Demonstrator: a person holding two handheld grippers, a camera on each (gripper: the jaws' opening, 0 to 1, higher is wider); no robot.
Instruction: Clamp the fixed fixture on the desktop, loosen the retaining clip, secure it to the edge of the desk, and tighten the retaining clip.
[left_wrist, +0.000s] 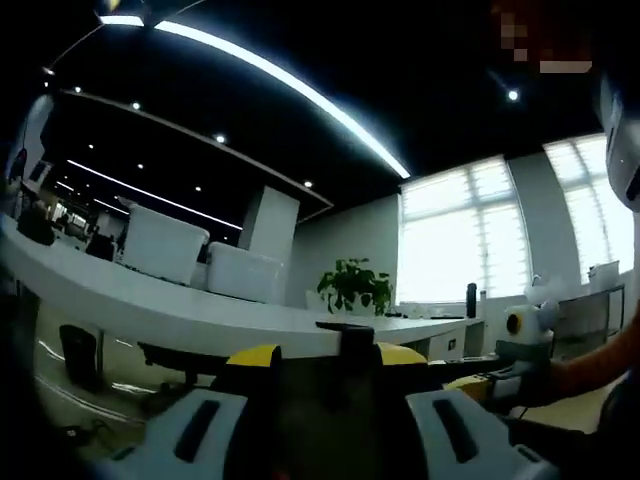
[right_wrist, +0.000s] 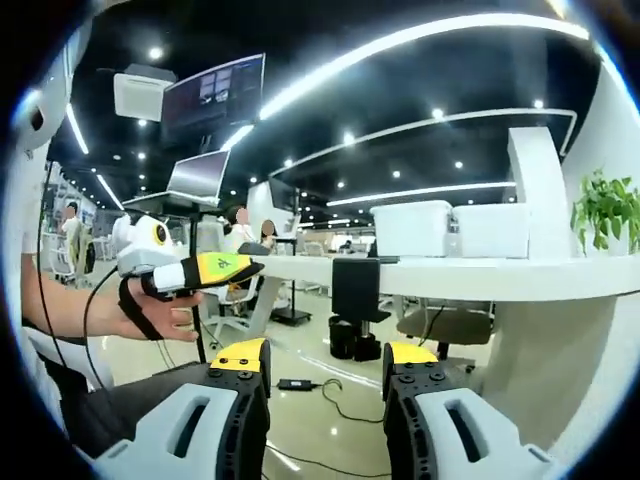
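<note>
Low in the left gripper view, my left gripper shows two yellow-tipped jaws with a dark, blocky fixture between them; a black bar tops it, and its lower part is too dark to make out. The right gripper view catches that left gripper from the side, held in a hand left of the white desk. My right gripper is open, with only floor between its jaws. It also appears in the left gripper view as the right gripper, low on the right.
The long white desk curves across at about jaw height, with white boxes and a potted plant on it. Under the desk stand a black chair and a cable on the floor. People sit in the background.
</note>
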